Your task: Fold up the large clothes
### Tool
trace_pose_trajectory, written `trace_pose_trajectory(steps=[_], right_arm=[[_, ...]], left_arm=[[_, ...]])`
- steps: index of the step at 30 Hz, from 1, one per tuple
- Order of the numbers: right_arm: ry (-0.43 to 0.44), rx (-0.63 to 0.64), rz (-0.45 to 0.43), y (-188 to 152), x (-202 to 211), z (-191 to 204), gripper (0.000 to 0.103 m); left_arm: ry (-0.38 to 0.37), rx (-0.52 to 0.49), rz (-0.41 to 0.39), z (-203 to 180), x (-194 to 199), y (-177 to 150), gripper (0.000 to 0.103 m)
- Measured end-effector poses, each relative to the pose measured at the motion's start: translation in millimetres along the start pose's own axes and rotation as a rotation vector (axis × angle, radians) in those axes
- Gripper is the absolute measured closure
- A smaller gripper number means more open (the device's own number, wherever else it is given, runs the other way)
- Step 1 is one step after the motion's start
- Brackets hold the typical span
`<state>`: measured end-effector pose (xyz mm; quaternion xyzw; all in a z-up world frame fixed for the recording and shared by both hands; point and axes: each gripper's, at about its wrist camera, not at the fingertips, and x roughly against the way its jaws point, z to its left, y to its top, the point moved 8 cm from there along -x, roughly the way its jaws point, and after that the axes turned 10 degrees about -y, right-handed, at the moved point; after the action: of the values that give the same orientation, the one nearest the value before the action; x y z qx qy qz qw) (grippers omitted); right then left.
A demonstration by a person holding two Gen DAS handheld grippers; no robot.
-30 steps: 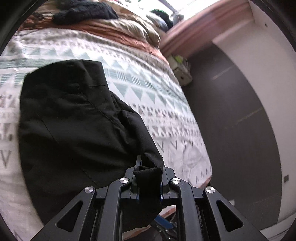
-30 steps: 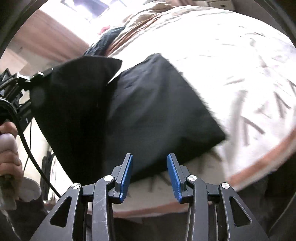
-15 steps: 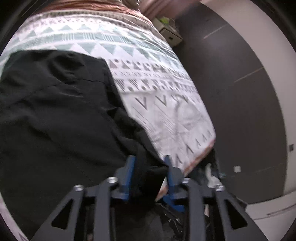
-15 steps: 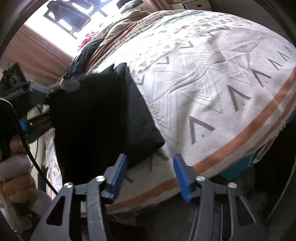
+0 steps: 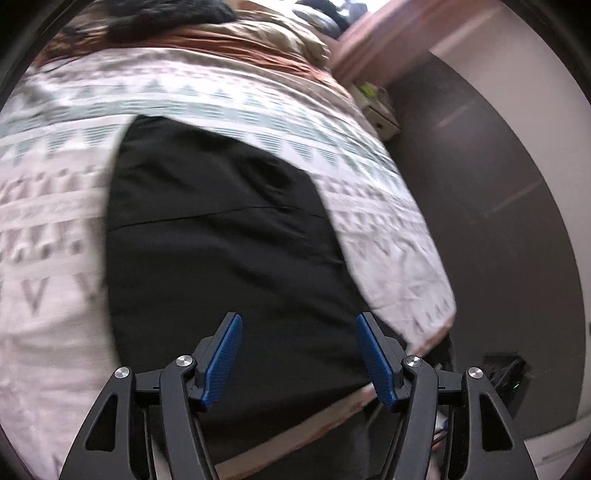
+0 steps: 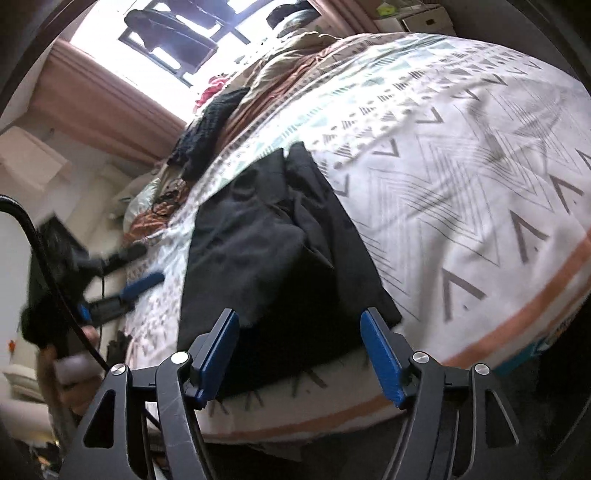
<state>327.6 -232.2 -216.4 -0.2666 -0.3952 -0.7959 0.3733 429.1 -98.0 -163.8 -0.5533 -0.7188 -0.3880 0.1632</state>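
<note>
A black garment (image 5: pixel 221 236) lies folded flat on the patterned bedspread (image 5: pixel 55 206), near the bed's front edge. It also shows in the right wrist view (image 6: pixel 273 243) as a folded dark rectangle. My left gripper (image 5: pixel 298 354) is open and empty, just above the garment's near edge. My right gripper (image 6: pixel 300 350) is open and empty, over the garment's near corner at the bed's edge. The left gripper also shows in the right wrist view (image 6: pixel 122 273), blurred, left of the garment.
A dark knitted item (image 6: pixel 210 125) and rumpled brown bedding (image 5: pixel 229 40) lie at the head of the bed. A dark floor (image 5: pixel 498 221) runs along the bed's right side, with a box (image 5: pixel 376 110) by the wall. A window (image 6: pixel 177 33) is behind the bed.
My left gripper has opened and let go of the black garment, which now lies flat. The right gripper has opened wider and both have pulled back towards the bed's edge.
</note>
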Motion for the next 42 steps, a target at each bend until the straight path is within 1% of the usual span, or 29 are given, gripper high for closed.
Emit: trace_pose_trajectory(steps=[4,8,10,11,12,14,15,19,21,23,26,29,31,32,33,34,35,36,39,41,42], right_arm=[[-0.017,0.006,-0.020,12,-4,4,0.035],[-0.048,0.000,-0.020,21,-12,-2,0.035],[-0.062,0.003,-0.017,24,-17,-5,0.042],[-0.068,0.007,-0.011,25,-20,-6,0.056],[-0.065,0.009,-0.001,25,-24,-6,0.076],[-0.055,0.009,0.018,23,-29,-7,0.082],[-0.056,0.016,0.012,22,-29,-8,0.090],[-0.036,0.008,0.012,12,-25,-15,0.095],[-0.033,-0.008,0.020,6,-25,-23,0.096],[-0.045,-0.029,0.025,-1,-28,-34,0.097],[-0.076,-0.070,0.049,-12,-37,-51,0.099],[-0.103,-0.090,0.067,-19,-46,-61,0.099],[-0.121,-0.074,0.070,-18,-46,-58,0.095],[-0.134,-0.063,0.072,-16,-45,-57,0.090],[-0.147,-0.054,0.072,-13,-42,-55,0.079],[-0.148,-0.053,0.066,-11,-40,-54,0.073],[-0.151,-0.053,0.062,-8,-38,-54,0.060],[-0.153,-0.054,0.056,-5,-36,-55,0.049],[-0.120,-0.062,0.053,1,-35,-54,0.044],[-0.086,-0.055,0.085,0,-43,-51,0.040],[-0.083,-0.050,0.106,-1,-49,-49,0.040]], left_arm=[[0.075,0.054,-0.021,46,21,-16,0.038],[0.115,0.120,-0.019,75,19,-40,0.038],[0.125,0.149,-0.009,83,16,-52,0.038],[0.125,0.158,-0.004,86,16,-58,0.038],[0.126,0.167,0.002,89,14,-64,0.038],[0.125,0.173,0.016,90,8,-78,0.038],[0.126,0.174,0.023,90,4,-83,0.038],[0.122,0.169,0.044,86,-3,-97,0.039],[0.108,0.162,0.054,81,-7,-103,0.048],[0.119,0.149,0.061,77,-7,-108,0.054],[0.129,0.122,0.065,72,-11,-113,0.055],[0.132,0.126,0.065,75,-11,-112,0.055],[0.136,0.131,0.065,77,-12,-109,0.054],[0.140,0.137,0.062,79,-12,-107,0.053],[0.141,0.138,0.058,79,-13,-107,0.053],[0.141,0.139,0.051,81,-12,-106,0.052],[0.140,0.140,0.047,82,-14,-105,0.052],[0.141,0.140,0.041,83,-15,-103,0.052],[0.151,0.130,0.035,84,-19,-98,0.052],[0.166,0.113,0.034,83,-21,-97,0.053],[0.171,0.106,0.032,82,-22,-97,0.055]])
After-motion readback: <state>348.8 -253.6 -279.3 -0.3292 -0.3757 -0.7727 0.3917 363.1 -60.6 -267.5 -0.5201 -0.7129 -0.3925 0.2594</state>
